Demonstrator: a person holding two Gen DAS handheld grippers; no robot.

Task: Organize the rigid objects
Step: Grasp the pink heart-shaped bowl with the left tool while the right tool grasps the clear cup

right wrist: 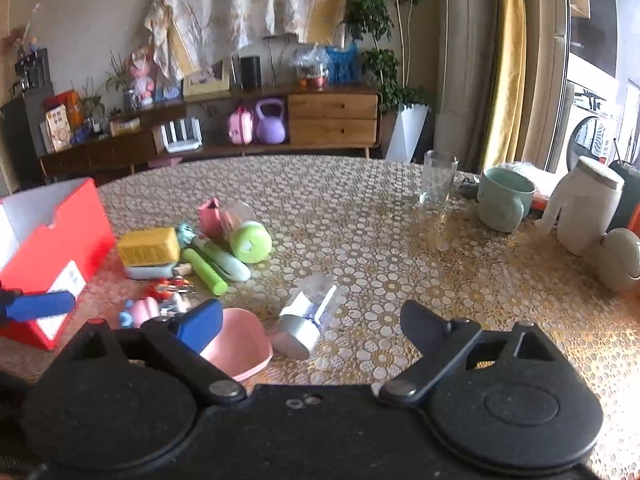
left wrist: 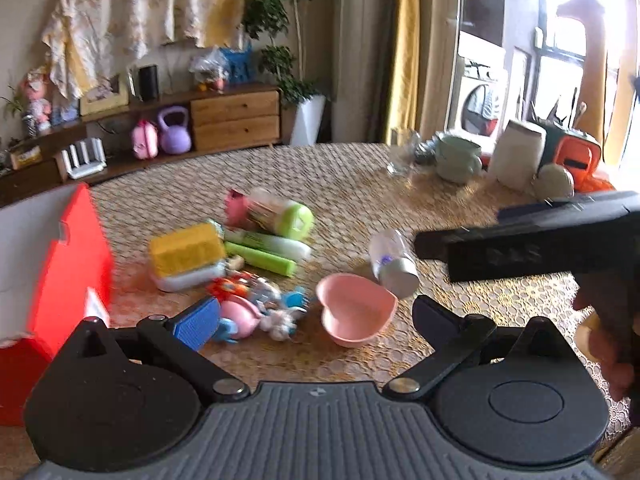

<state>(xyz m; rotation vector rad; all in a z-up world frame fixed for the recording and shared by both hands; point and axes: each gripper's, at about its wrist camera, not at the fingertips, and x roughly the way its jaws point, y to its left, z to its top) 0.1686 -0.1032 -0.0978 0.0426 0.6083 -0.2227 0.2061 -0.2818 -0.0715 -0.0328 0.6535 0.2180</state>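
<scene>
A pink heart-shaped bowl [left wrist: 354, 310] [right wrist: 240, 346] lies on the table between the fingers of my open, empty left gripper [left wrist: 316, 320]. A clear bottle with a silver cap [left wrist: 394, 264] [right wrist: 308, 316] lies on its side just right of the bowl. My right gripper [right wrist: 310, 326] is open and empty, with the bottle between its fingers. A pile of small items sits to the left: a yellow block [left wrist: 186, 254] [right wrist: 149, 246], green tubes [left wrist: 260, 258] [right wrist: 208, 268], a green-capped jar [left wrist: 276, 212] [right wrist: 244, 232] and small toys [left wrist: 256, 304]. An open red box [left wrist: 68, 260] [right wrist: 52, 240] stands at the left.
At the back right of the table stand a clear glass [right wrist: 438, 178], a green mug [right wrist: 504, 200] [left wrist: 458, 158], a white jug [right wrist: 586, 204] [left wrist: 518, 156] and a round beige object [right wrist: 618, 260]. The right gripper's body [left wrist: 532, 240] crosses the left wrist view. A patterned cloth covers the table [right wrist: 380, 240].
</scene>
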